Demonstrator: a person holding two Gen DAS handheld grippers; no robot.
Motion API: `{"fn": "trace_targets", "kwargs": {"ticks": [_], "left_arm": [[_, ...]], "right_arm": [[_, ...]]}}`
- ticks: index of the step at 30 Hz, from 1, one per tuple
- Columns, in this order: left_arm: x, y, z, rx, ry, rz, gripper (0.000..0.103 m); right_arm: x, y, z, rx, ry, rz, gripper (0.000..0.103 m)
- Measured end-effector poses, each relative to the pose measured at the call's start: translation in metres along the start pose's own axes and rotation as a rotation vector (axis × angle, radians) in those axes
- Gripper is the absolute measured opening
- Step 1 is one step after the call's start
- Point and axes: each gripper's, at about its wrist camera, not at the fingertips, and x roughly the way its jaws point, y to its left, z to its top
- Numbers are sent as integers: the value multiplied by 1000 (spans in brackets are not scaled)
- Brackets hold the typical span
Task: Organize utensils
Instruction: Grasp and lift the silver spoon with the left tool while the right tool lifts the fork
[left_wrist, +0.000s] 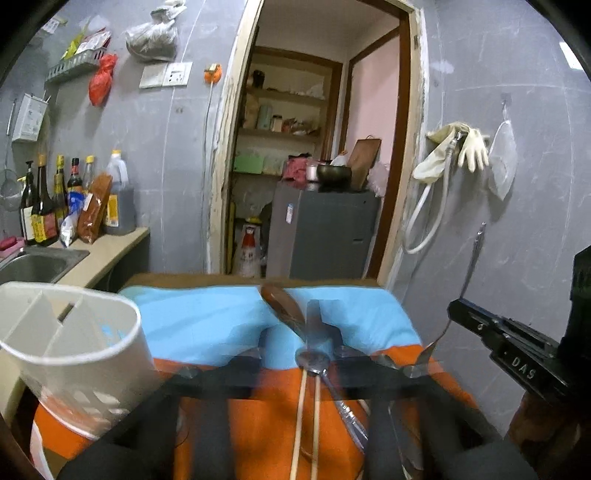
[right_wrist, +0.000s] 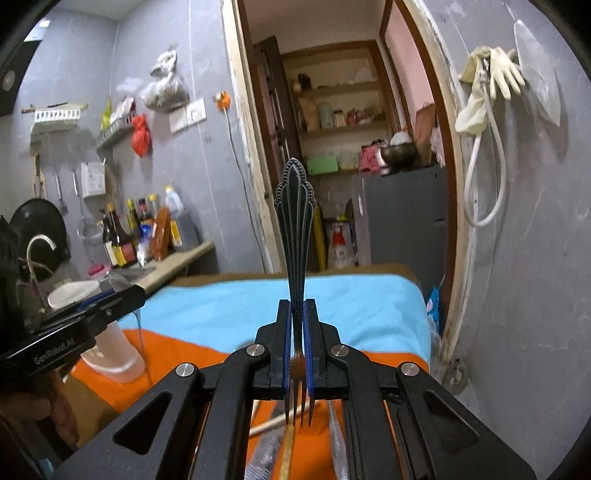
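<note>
The right tongs (right_wrist: 295, 334) are clenched on a fork (right_wrist: 294, 236), its ornate handle upright, tines pointing down. The left tongs (left_wrist: 313, 325), blurred, are clenched on a spoon (left_wrist: 282, 304) above the tabletop (left_wrist: 207, 317). The white caddy (left_wrist: 74, 339) stands at the tabletop's left edge; chopsticks (left_wrist: 306, 413) lie on its orange cloth.

Two wrist views side by side, close above the blue-orange cloth (left_wrist: 207, 317), both toward the same doorway (right_wrist: 332, 147).
</note>
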Motion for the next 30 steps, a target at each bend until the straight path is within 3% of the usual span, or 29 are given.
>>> {"fn": "trace_targets", "kwargs": {"ticks": [5,10,18,24,30], "left_arm": [[-5,12,13,-14,29,-22,2],[3,19,-7,-63,123,-40,1],[-9,14,-10,-76,103,-60,1],[-35,23,27,-129,72,-106,1],[-72,42,79,-154,9,-127,1]], "right_arm": [[-3,19,16,-27,-22,29,4],[-2,34,12,-37,-2,45,4],[-12,33,8,-26,11,60,4],[-17,45,29,-15,-14,97,4],[-17,84,63,-42,-62,176,4]]}}
